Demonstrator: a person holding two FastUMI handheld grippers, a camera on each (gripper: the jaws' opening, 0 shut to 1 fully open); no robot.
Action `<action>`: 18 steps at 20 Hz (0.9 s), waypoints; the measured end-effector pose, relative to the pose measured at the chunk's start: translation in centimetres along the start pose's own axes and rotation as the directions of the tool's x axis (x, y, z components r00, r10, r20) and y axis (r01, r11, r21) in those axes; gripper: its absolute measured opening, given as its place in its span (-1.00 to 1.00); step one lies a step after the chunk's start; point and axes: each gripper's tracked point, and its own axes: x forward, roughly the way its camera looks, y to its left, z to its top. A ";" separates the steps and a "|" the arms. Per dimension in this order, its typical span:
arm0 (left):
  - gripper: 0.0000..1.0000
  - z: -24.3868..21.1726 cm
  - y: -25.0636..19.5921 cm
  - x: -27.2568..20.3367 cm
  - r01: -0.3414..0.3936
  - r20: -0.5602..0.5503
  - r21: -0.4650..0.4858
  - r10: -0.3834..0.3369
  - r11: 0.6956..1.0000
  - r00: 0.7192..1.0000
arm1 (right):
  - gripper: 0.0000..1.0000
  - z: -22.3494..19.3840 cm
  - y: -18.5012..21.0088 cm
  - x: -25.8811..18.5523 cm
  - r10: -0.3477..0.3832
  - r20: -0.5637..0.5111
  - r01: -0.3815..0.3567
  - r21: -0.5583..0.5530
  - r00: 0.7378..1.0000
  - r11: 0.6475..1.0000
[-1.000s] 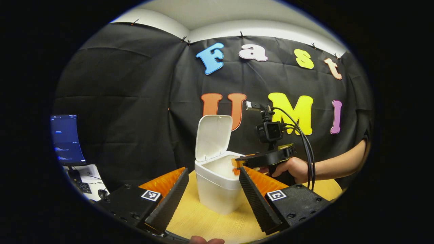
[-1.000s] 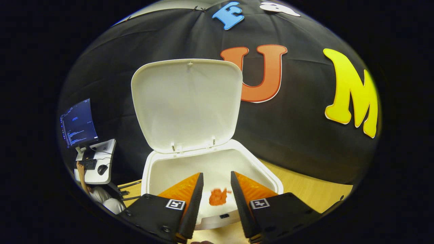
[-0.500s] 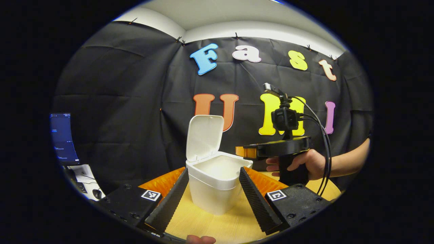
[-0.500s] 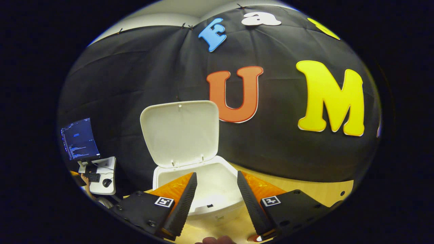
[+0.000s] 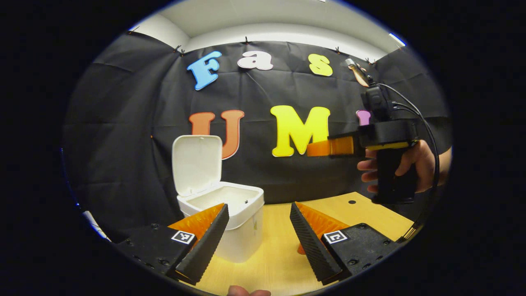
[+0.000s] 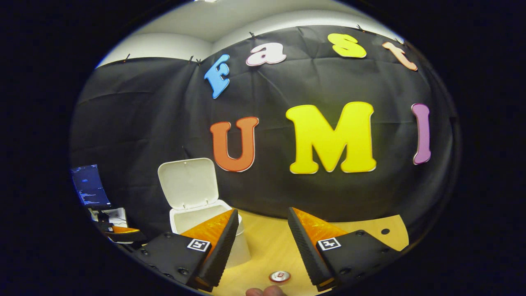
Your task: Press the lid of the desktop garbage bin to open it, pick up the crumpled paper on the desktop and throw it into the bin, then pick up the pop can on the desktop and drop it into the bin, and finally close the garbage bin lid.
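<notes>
A: Which step is judged to be in hand?

B: The can step, most likely. The white garbage bin (image 5: 230,222) is seen standing on the wooden desktop (image 5: 279,255) with its lid (image 5: 196,163) tipped up and back, so the opening is done. No crumpled paper is seen on the desktop, and the inside of the bin is hidden from here, so whether it lies there cannot be told.

A: Where is the pop can found?

B: In the right gripper view, the top of the pop can (image 6: 279,276) is caught at the bottom edge, between and below the fingers of the right gripper (image 6: 259,240), apart from the bin.

A: How are the tools held?

B: Both are spread wide with nothing between the fingers. The left gripper (image 5: 259,234) is aimed past the bin's right side; the right one is also seen in that view, raised well above the desktop in a hand (image 5: 404,166).

A: What is called for next?

B: A drop of the right gripper over the can, the fingers brought to either side before closing.

A: And the count?

B: One bin, one lid, one can, two grippers.
</notes>
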 end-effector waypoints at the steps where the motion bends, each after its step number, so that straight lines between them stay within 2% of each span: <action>1: 0.95 -0.8 -1.0 0.6 0.026 -0.005 -0.004 -0.026 1.000 1.000 | 0.58 0.2 -1.5 -1.4 -0.029 0.014 0.029 0.003 0.999 1.000; 4: 0.96 -3.5 -4.0 1.9 0.098 -0.043 -0.015 -0.098 0.995 0.994 | 0.59 0.7 -6.0 -5.5 -0.135 0.065 0.138 -0.036 0.989 0.990; 9: 0.95 -8.3 -6.8 3.6 0.160 -0.088 -0.021 -0.161 0.987 0.983 | 0.62 1.1 -10.5 -11.2 -0.242 0.150 0.250 -0.035 0.959 0.968; 14: 0.96 -14.7 -9.2 5.8 0.178 -0.158 -0.011 -0.177 0.984 0.971 | 0.64 -2.1 -14.6 -14.5 -0.337 0.119 0.341 -0.017 0.934 0.940; 18: 0.96 -20.2 -10.8 8.2 0.172 -0.233 -0.033 -0.175 0.985 0.957 | 0.65 -5.9 -16.7 -15.8 -0.369 0.037 0.370 -0.040 0.929 0.928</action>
